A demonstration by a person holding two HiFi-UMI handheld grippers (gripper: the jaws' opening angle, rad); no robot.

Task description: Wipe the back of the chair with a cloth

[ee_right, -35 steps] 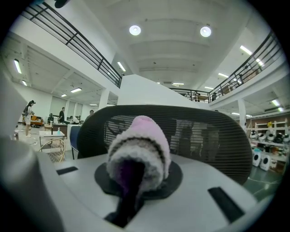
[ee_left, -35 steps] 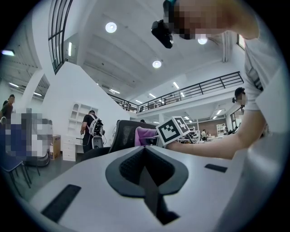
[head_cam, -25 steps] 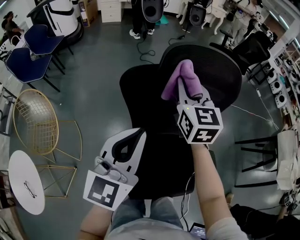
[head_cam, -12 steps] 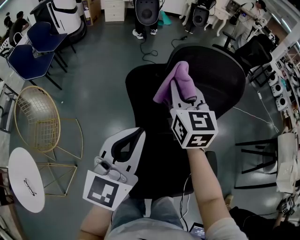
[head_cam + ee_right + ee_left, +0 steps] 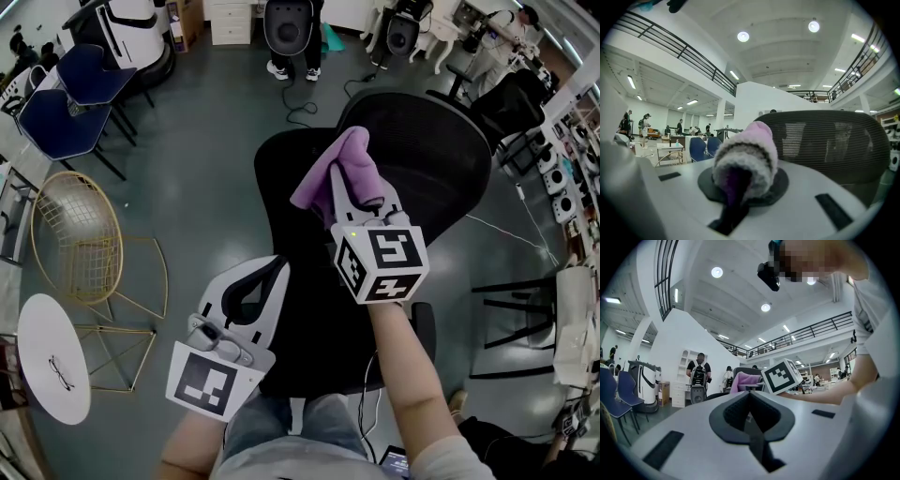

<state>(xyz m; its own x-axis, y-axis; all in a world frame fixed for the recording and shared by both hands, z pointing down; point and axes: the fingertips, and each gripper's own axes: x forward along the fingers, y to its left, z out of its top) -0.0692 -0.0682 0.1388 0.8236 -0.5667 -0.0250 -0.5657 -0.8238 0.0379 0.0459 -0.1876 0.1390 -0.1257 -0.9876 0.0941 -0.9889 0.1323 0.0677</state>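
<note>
A black office chair stands in front of me, its mesh back [image 5: 431, 141] at the upper right and its seat [image 5: 309, 291] below. My right gripper [image 5: 352, 184] is shut on a purple cloth [image 5: 339, 171], held above the seat just left of the mesh back. In the right gripper view the cloth [image 5: 749, 157] bulges from the jaws and the chair back [image 5: 834, 145] fills the right side, close but apart. My left gripper [image 5: 251, 287] is shut and empty, low at the seat's left edge. In the left gripper view, past that gripper [image 5: 749, 395], the cloth [image 5: 744, 380] shows.
A gold wire chair [image 5: 80, 244] and a white round table [image 5: 52, 361] stand at the left, blue chairs [image 5: 56, 103] at the far left. A second black chair [image 5: 506, 94] and black frames [image 5: 516, 309] are at the right. A person [image 5: 286, 37] stands beyond, cables [image 5: 300, 103] on the floor.
My right gripper has carried the cloth leftward and a little nearer to me, away from the middle of the mesh back. The left gripper has stayed in place.
</note>
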